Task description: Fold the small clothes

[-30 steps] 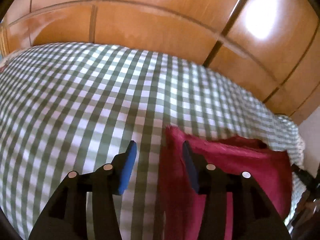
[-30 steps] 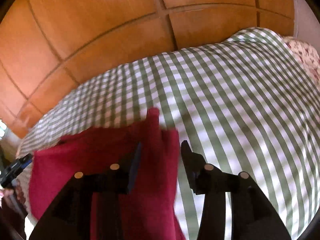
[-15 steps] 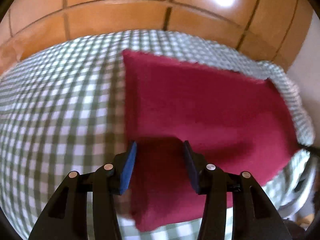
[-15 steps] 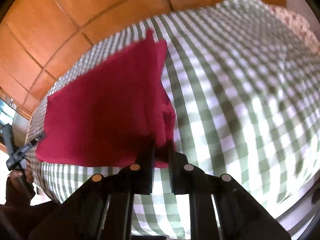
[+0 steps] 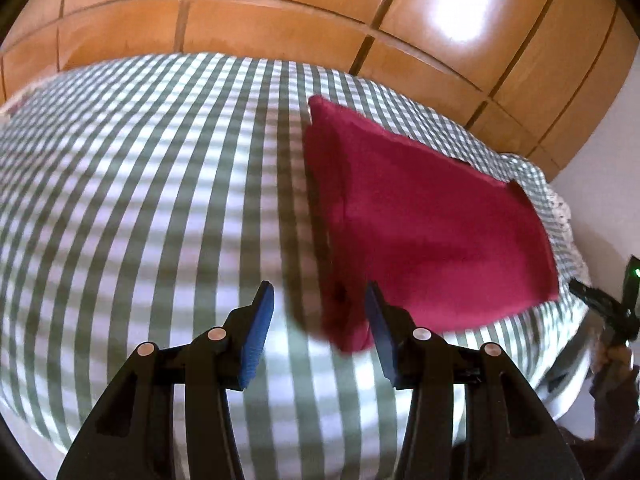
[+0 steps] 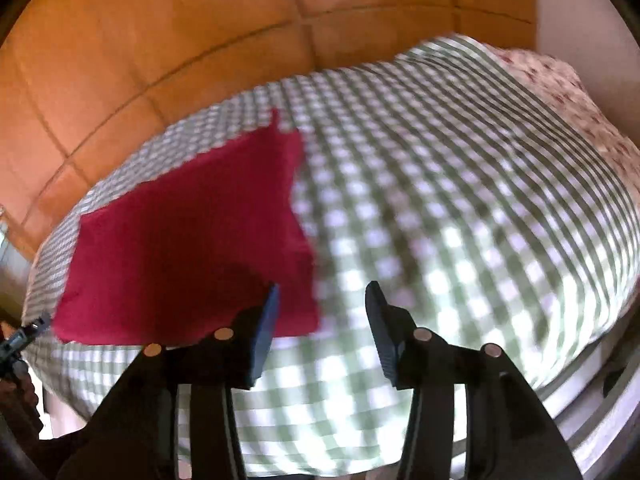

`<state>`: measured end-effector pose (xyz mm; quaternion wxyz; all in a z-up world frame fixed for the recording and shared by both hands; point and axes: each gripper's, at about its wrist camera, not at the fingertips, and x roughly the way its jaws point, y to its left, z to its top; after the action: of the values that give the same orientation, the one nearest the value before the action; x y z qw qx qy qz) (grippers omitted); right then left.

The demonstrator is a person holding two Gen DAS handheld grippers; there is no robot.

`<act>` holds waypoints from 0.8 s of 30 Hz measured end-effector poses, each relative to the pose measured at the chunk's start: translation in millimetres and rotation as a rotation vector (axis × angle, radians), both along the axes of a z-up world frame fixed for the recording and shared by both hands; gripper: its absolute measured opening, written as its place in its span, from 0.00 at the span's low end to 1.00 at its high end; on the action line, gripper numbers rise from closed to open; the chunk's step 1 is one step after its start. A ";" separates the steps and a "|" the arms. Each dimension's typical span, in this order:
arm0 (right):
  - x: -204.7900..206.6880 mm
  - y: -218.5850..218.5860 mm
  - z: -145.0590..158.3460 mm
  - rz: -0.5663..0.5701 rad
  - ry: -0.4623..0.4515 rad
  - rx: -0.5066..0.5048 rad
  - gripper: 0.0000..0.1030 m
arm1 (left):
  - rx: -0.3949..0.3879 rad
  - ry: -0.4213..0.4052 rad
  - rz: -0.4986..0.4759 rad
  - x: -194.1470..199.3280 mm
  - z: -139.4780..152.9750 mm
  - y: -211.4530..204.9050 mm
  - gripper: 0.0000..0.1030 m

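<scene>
A red cloth lies folded and flat on the green-and-white checked bed cover. In the left wrist view its near corner lies between my open left gripper's blue pads, below them, not held. In the right wrist view the red cloth lies left of centre. My right gripper is open and empty above the cloth's near right corner; its left finger overlaps the cloth's edge.
Orange wooden wardrobe panels stand behind the bed. A flowered pillow lies at the far right. The bed's front edge drops off near my right gripper. The other gripper shows at the frame edge.
My right gripper was shut on the cloth's corner half a second ago; it has opened and let go. The cloth now lies flat. Both views have pulled back and shifted.
</scene>
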<state>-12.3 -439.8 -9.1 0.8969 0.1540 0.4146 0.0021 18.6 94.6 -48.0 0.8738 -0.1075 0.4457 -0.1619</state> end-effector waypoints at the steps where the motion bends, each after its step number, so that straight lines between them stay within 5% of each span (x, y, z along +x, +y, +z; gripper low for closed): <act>1: 4.4 8.8 1.2 0.024 -0.004 -0.007 0.57 | -0.018 -0.001 -0.010 -7.4 -3.2 3.8 0.45; 12: 54.9 81.6 -33.5 0.126 0.067 -0.017 0.64 | -0.084 -0.011 -0.115 -3.8 -14.4 -22.4 0.43; 15: 57.1 72.9 -52.2 0.129 0.066 -0.005 0.64 | 0.014 -0.010 -0.171 -1.5 -19.4 -36.1 0.12; 20: 52.2 73.9 -55.7 0.134 0.031 -0.018 0.64 | 0.046 -0.001 -0.224 -13.9 -34.1 -27.5 0.11; 24: 53.9 78.8 -51.7 0.132 0.045 -0.044 0.66 | 0.011 0.044 -0.177 -13.3 -30.8 -13.7 0.22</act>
<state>41.6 -361.1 -60.8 0.8884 0.1067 0.4439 0.0487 5.3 80.8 -78.9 0.8466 -0.0666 0.4734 -0.2337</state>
